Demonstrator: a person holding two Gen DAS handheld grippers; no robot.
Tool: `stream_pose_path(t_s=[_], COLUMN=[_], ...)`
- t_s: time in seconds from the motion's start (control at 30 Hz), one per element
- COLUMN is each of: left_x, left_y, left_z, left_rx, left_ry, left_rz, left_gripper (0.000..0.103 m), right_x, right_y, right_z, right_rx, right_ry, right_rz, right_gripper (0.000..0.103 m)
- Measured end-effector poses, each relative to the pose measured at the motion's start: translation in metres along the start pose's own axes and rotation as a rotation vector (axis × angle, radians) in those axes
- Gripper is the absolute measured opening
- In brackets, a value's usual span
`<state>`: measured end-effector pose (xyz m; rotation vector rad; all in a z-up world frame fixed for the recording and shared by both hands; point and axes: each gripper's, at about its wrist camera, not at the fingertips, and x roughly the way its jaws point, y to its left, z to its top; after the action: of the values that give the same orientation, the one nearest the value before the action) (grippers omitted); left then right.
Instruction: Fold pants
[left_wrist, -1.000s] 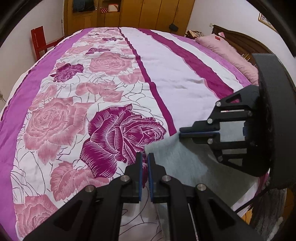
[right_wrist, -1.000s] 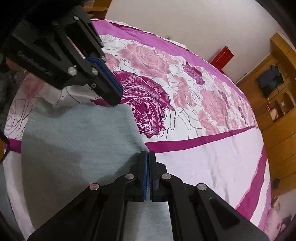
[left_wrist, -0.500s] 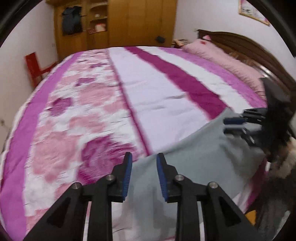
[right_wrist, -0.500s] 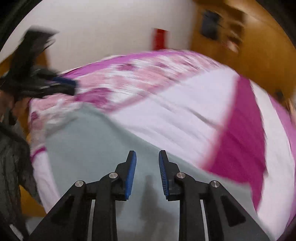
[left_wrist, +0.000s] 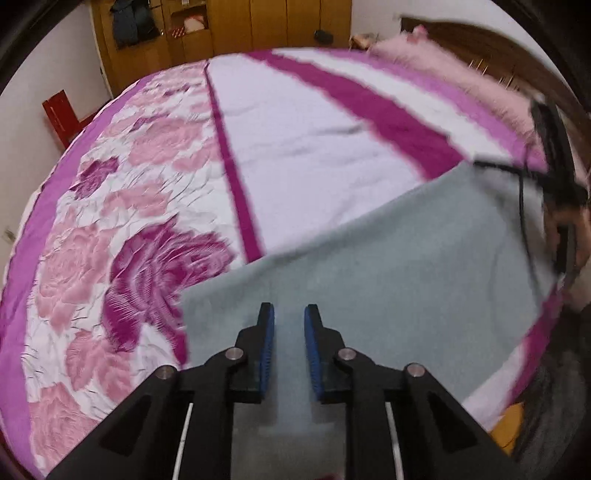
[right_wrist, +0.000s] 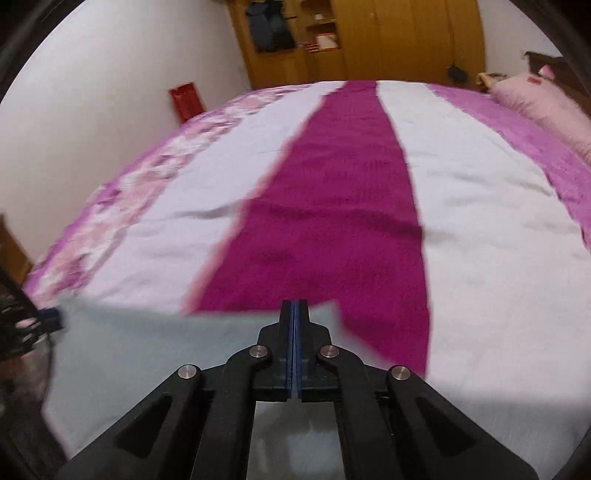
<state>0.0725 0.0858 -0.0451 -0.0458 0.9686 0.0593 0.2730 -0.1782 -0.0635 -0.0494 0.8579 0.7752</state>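
the left tool (left_wrist: 289, 334) is held open above the grey pants (left_wrist: 388, 266), gripping nothing; the right tool (right_wrist: 294, 332) is pinched shut on the pants' edge (right_wrist: 155, 343), spread flat on the bed (left_wrist: 295, 140)

No readable text, label, brand, number or sign appears in either wrist view; both pictures are blurred.

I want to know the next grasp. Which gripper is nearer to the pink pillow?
Right. The right gripper sits over the grey pants toward the pink pillow; the left gripper is over the rose-print side, farther away.
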Motion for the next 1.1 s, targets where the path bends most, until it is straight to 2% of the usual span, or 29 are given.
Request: stream_pose_path(t_s=[0.1, 0.17, 0.2, 0.23, 0.27, 0.3, 0.33, 0.43, 0.47, 0.5, 0.57, 0.6, 0.63, 0.67, 0.73, 0.77, 0.83, 0.9, 1.0, 1.1], left_x=[-0.005, 0.007, 0.016, 0.033, 0.04, 0.043, 0.045, 0.048, 0.047, 0.045, 0.039, 0.036, 0.033, 0.03, 0.024, 0.022, 0.02, 0.02, 0.026, 0.035], left_y=[-0.02, -0.038, -0.043, -0.046, -0.047, -0.048, -0.049, -0.05, -0.05, -0.05, -0.052, -0.053, -0.057, -0.062, -0.078, -0.087, -0.113, -0.136, -0.173, -0.203], left_z=[0.001, 0.002, 0.002, 0.002, 0.002, 0.003, 0.006, 0.004, 0.003, 0.002, 0.002, 0.003, 0.005, 0.005, 0.006, 0.007, 0.01, 0.012, 0.02, 0.027], left_rx=[0.005, 0.041, 0.061, 0.091, 0.114, 0.128, 0.13, 0.175, 0.174, 0.168, 0.153, 0.136, 0.102, 0.079, 0.028, 0.021, 0.042, 0.082, 0.151, 0.197], left_ry=[-0.025, 0.009, 0.033, 0.081, 0.085, 0.072, 0.069, 0.045, 0.042, 0.035, 0.026, 0.021, 0.012, 0.009, 0.008, 0.005, 0.0, -0.003, 0.007, 0.015], left_rz=[-0.075, -0.074, -0.038, 0.044, 0.078, 0.104, 0.16, 0.339, 0.337, 0.334, 0.319, 0.301, 0.248, 0.202, 0.06, 0.014, -0.045, -0.061, -0.094, -0.102], left_gripper=[0.018, 0.018, 0.018, 0.018, 0.018, 0.018, 0.018, 0.019, 0.019, 0.019, 0.018, 0.018, 0.018, 0.018, 0.018, 0.018, 0.019, 0.02, 0.032, 0.032], right_x=[-0.033, -0.041, -0.04, -0.029, -0.014, -0.01, -0.014, -0.04, -0.054, -0.07, -0.101, -0.12, -0.137, -0.152, -0.176, -0.185, -0.196, -0.199, -0.19, -0.177], right_y=[0.012, 0.025, 0.029, 0.038, 0.048, 0.051, 0.051, 0.03, 0.019, 0.002, -0.038, -0.065, -0.089, -0.115, -0.157, -0.174, -0.198, -0.212, -0.227, -0.237], right_z=[-0.04, -0.068, -0.081, -0.091, -0.105, -0.112, -0.115, -0.113, -0.114, -0.115, -0.123, -0.132, -0.143, -0.155, -0.185, -0.2, -0.222, -0.229, -0.229, -0.218], right_rx=[0.074, 0.129, 0.135, 0.123, 0.076, 0.05, 0.046, 0.139, 0.148, 0.157, 0.224, 0.292, 0.361, 0.438, 0.63, 0.714, 0.809, 0.838, 0.852, 0.853], right_ry=[0.005, 0.014, 0.047, 0.098, 0.155, 0.143, 0.102, 0.043, 0.003, -0.033, -0.1, -0.152, -0.203, -0.257, -0.366, -0.423, -0.487, -0.489, -0.451, -0.427], right_rz=[0.141, 0.268, 0.288, 0.272, 0.196, 0.163, 0.163, 0.19, 0.174, 0.147, 0.087, 0.067, 0.056, 0.052, 0.094, 0.145, 0.184, 0.168, 0.126, 0.163], right_gripper=[0.0, 0.0, 0.0, 0.0, 0.0, 0.0, 0.0, 0.0, 0.0, 0.003, 0.017, 0.031, 0.043, 0.047, 0.052, 0.053, 0.066, 0.068, 0.07, 0.07])
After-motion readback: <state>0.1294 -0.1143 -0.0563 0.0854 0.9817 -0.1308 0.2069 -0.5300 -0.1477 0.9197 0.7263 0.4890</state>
